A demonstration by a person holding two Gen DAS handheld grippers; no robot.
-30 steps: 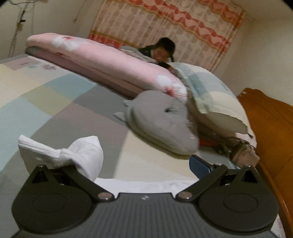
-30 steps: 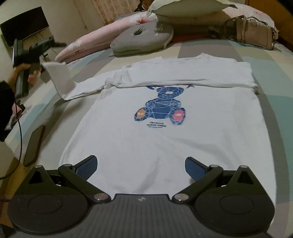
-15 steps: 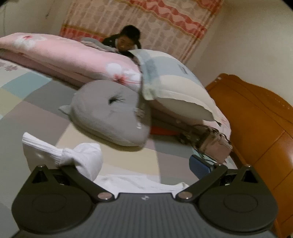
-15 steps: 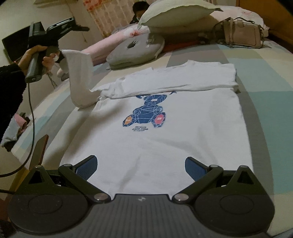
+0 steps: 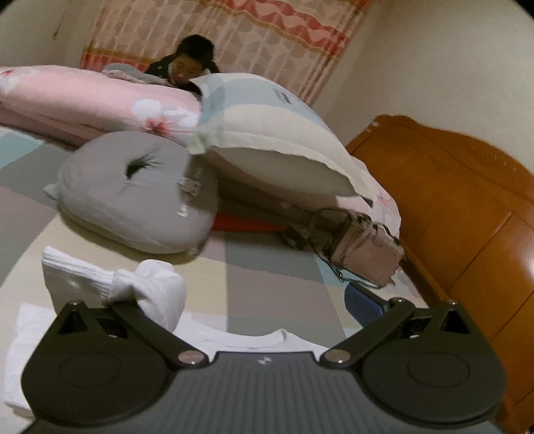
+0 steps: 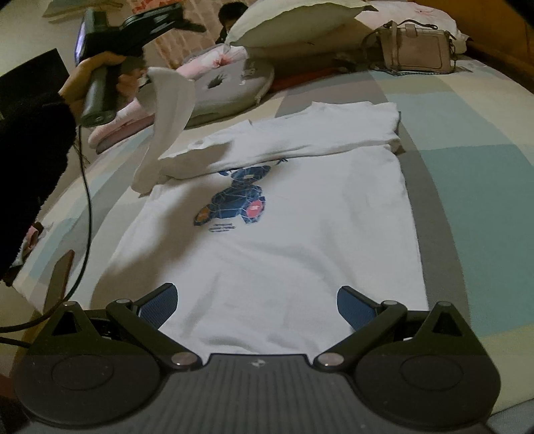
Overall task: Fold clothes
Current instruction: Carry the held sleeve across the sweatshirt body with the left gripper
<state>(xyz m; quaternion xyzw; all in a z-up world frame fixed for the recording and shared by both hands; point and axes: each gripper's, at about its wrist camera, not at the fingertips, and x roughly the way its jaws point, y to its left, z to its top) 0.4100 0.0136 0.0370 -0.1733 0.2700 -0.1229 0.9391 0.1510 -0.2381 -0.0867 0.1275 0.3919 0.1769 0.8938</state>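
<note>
A white T-shirt (image 6: 267, 240) with a blue bear print lies flat on the bed, its top part folded down into a band (image 6: 300, 137). Its left sleeve (image 6: 167, 120) is lifted off the bed and hangs from my left gripper (image 6: 140, 26), held by a hand at the upper left. In the left wrist view the sleeve (image 5: 147, 293) is bunched over the left finger and hides it. The right pad (image 5: 360, 300) stands far from it, so my left gripper (image 5: 253, 297) is open. My right gripper (image 6: 257, 300) hovers open over the shirt's hem, with nothing between its pads.
A grey cushion (image 5: 133, 193), a large pillow (image 5: 273, 147), a pink quilt (image 5: 83, 100) and a pink handbag (image 5: 360, 247) lie at the head of the bed. A person (image 5: 190, 63) sits behind them. A wooden headboard (image 5: 467, 217) is on the right. A phone (image 6: 60, 277) lies near the bed's left edge.
My left gripper has risen and swung right, toward the shirt, taking the sleeve up off the bed with it. My right gripper has stayed open over the hem.
</note>
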